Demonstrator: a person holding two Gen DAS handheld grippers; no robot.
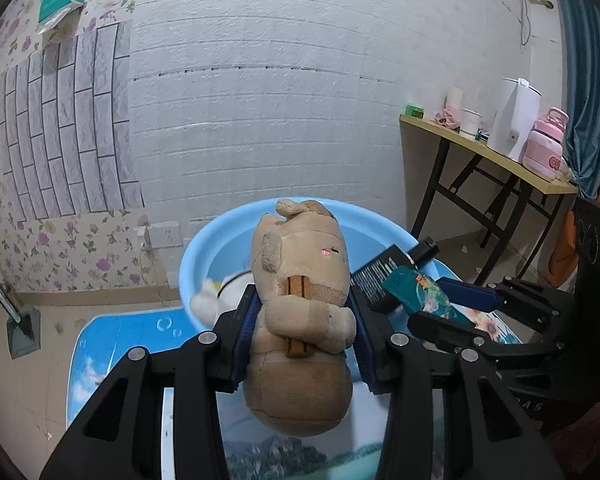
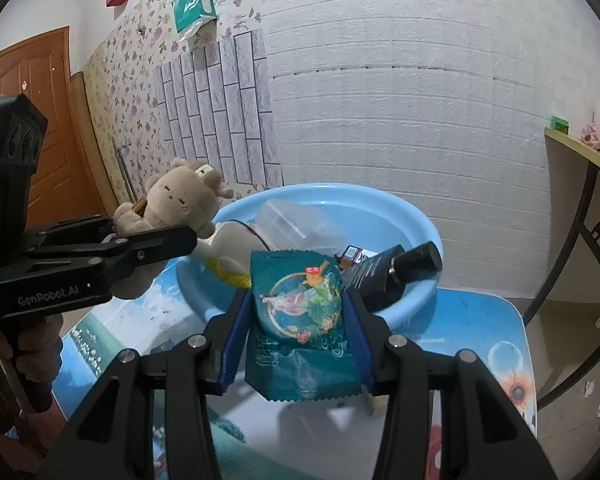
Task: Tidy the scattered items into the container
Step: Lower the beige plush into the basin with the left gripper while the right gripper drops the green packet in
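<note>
Blue basin (image 2: 416, 216) sits on a small worktop (image 2: 496, 328) with a printed sky-and-landscape top, close against a white brick-pattern wall (image 2: 400, 100).

Inside the basin: a clear plastic box (image 2: 296, 220) toward the back, a white soft toy (image 2: 236, 244) with yellow at its lower end against the near-left wall, a small dark carton (image 2: 354, 254), and a black bottle (image 2: 396, 270) lying tilted over the near-right rim, cap pointing right.

Left tool (image 1: 302, 312) clamped on a tan plush animal (image 1: 300, 300); blue pads press both flanks at the waist. Plush upright in the grip, head up, arms folded round a small brown stick. In the right wrist view the plush (image 2: 180, 204) hangs at the basin's left rim, clear of the worktop. Whether it is over the bowl or just outside the rim, cannot tell.

Right tool (image 2: 298, 320) clamped on a teal snack packet (image 2: 304, 320) with a round picture on the front; pads grip its two side edges, crimped lower edge hanging toward the camera. Packet held at the basin's near rim, just in front of the black bottle. In the left wrist view the packet (image 1: 420, 292) shows between the right tool's (image 1: 452, 304) fingers, just beside the bottle (image 1: 392, 272).

Further out: a wooden side table (image 1: 488, 152) on black legs to the right carries a white kettle (image 1: 514, 120), a pink flask (image 1: 546, 144) and cups. Floral wallpaper (image 2: 120, 80) left, a brown door (image 2: 32, 92) beyond it, a green-and-white bag (image 2: 192, 0) hung high on the wall.
</note>
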